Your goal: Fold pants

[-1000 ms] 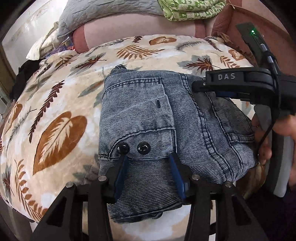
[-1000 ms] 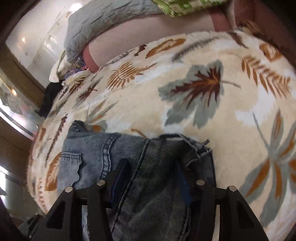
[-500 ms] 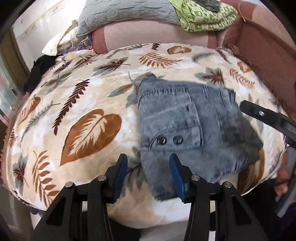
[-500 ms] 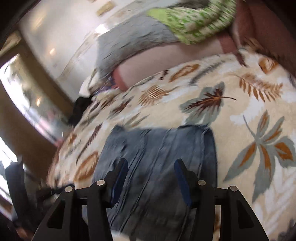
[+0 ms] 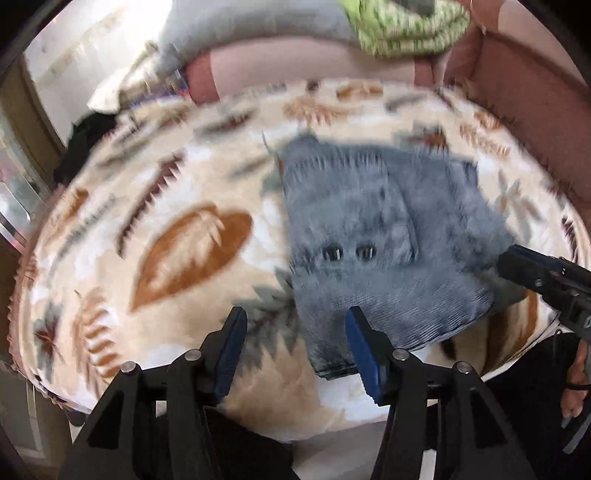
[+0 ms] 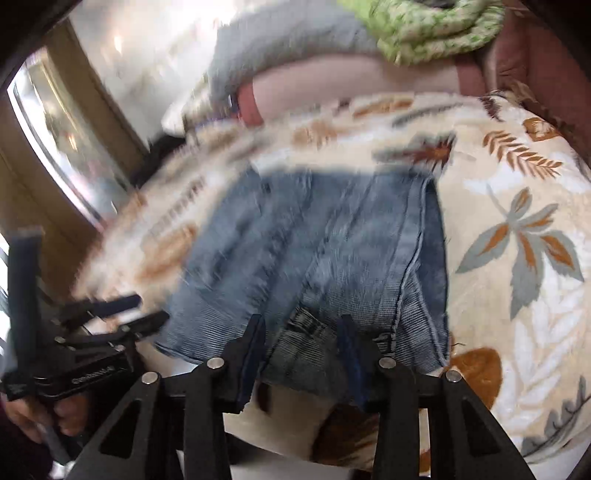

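Note:
The blue denim pants (image 5: 373,236) lie folded into a compact bundle on the leaf-patterned blanket (image 5: 177,236), a pocket flap with two dark buttons (image 5: 349,253) on top. They also show in the right wrist view (image 6: 332,258). My left gripper (image 5: 295,321) is open and empty, hovering just off the bundle's near left corner. My right gripper (image 6: 301,325) is open and empty above the bundle's near edge; it shows at the right in the left wrist view (image 5: 543,273). Both views are motion-blurred.
A pink sofa back (image 5: 314,62) with a grey cover (image 5: 258,22) and a green patterned cloth (image 5: 406,26) stands behind the blanket. A dark garment (image 5: 81,140) lies at the far left. The blanket's front edge (image 5: 332,417) drops off near me.
Both grippers have pulled back and up from the folded pants over the last second. The pants lie released on the blanket and have not shifted.

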